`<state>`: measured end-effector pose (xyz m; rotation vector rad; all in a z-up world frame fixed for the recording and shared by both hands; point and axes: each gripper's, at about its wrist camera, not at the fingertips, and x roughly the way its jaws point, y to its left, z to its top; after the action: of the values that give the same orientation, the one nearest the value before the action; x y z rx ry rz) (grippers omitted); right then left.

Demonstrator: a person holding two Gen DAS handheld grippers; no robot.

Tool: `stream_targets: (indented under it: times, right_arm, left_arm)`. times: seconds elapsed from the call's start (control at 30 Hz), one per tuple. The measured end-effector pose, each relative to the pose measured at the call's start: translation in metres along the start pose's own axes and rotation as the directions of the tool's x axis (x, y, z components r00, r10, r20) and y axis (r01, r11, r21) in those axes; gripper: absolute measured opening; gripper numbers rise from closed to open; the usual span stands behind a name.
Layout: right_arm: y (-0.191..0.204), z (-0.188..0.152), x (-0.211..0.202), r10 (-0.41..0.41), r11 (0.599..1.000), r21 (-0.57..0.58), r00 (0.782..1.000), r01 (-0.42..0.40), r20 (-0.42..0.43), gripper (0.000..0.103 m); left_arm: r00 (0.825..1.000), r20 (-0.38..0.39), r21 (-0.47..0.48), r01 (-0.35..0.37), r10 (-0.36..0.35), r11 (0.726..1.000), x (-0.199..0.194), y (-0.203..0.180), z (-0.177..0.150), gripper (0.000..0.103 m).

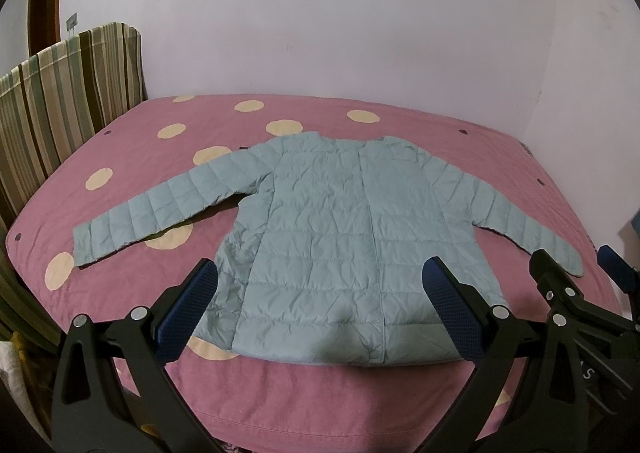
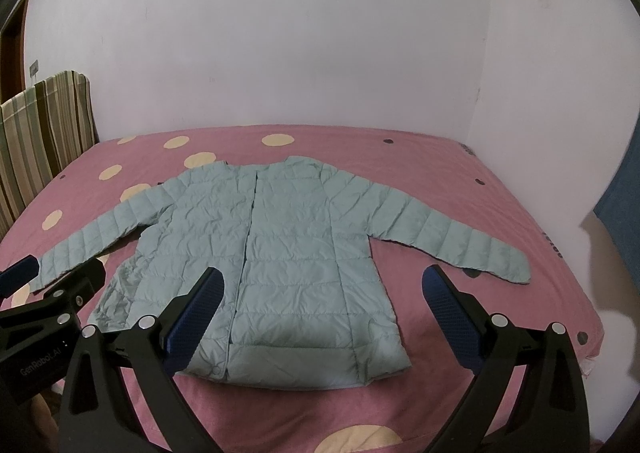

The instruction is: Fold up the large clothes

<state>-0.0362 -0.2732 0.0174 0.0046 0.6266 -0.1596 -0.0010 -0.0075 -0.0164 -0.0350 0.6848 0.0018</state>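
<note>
Both grippers hung above the near edge of the bed (image 1: 280,393) with nothing in them: my left gripper (image 1: 320,309) had its blue pads spread wide, and my right gripper (image 2: 320,313) was spread just as wide, neither touching cloth. From the left wrist view I could see the right one just beside it, at the frame's right edge.

As I read it, the folding had not yet begun. Our pale blue quilted jacket (image 1: 328,237) lay flat on the pink dotted bedspread, front up and closed down the middle, hem toward me, collar toward the wall (image 1: 320,33). Its left sleeve (image 1: 160,213) ran out straight toward the striped headboard (image 1: 60,101), and the other sleeve (image 2: 452,237) angled out toward the bed's far side. No part was turned over on itself, though the surface was wrinkled.

Everything was left, I judged: both sleeves brought in across the body, then the body doubled from hem to collar.
</note>
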Motion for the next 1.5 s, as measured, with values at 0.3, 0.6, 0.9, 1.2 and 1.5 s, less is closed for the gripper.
stream_targets:
  times: [0.3,0.6,0.9,1.2,1.5]
  right_arm:
    - [0.001,0.001,0.002,0.001,1.0,0.0,1.0,-0.001,-0.004,0.099]
    - [-0.006,-0.009,0.033,-0.001,1.0,0.006,0.999,0.001,-0.045,0.099]
    - [-0.069,-0.019,0.095,0.007,0.983,0.182,0.993,0.015,-0.12,0.099]
    - [-0.216,-0.046,0.156,-0.029,0.829,0.552,0.992,0.093,-0.123,0.098]
    - [-0.323,-0.087,0.193,-0.017,0.573,0.809,0.989,0.129,-0.146,0.059]
  left_arm:
    - [1.0,-0.004,0.0,0.001,-0.001,1.0,0.002,0.0,-0.001,0.101]
    - [0.999,-0.049,-0.003,0.009,-0.01,1.0,0.025,0.0,-0.001,0.101]
    - [0.989,-0.136,-0.088,-0.077,0.065,0.993,0.091,0.029,0.0,0.101]
    - [0.913,-0.252,-0.284,-0.386,0.32,0.878,0.173,0.132,-0.004,0.101]
    - [0.799,-0.372,-0.371,-0.594,0.472,0.714,0.212,0.222,-0.036,0.101]
